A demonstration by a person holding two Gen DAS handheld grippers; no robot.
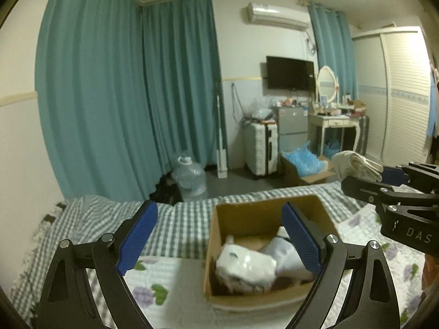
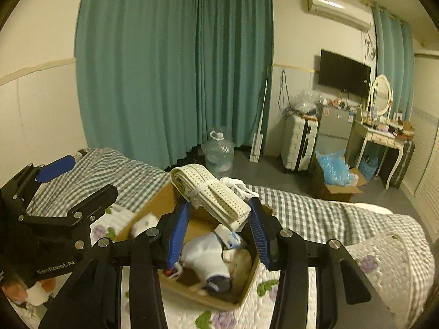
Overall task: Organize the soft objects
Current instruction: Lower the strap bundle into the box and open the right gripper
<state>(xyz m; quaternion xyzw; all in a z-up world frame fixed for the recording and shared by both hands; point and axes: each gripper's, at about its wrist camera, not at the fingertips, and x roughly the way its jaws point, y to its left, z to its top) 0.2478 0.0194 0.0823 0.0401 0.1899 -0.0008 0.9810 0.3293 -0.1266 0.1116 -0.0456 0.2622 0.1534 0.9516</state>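
The right claw [image 2: 216,235] grips a rolled cream belt with little holes [image 2: 211,194], pinched between its blue pads [image 2: 178,233]. It holds the belt in the air just above an open cardboard box [image 2: 153,205]. The box sits on the bed [image 2: 343,219], which has a gray checked sheet and a white quilt with purple flowers. Inside the box lie soft white things [image 2: 204,257], all bunched up together. The left claw [image 1: 219,235] is spread wide with nothing in it, and it hangs over the near side of the box. White letters on the left claw's body read "GenRobot.AI" [image 2: 55,268]. The right claw's body shows the letters "DAS" [image 1: 418,235], and the rest of the word is cut off.
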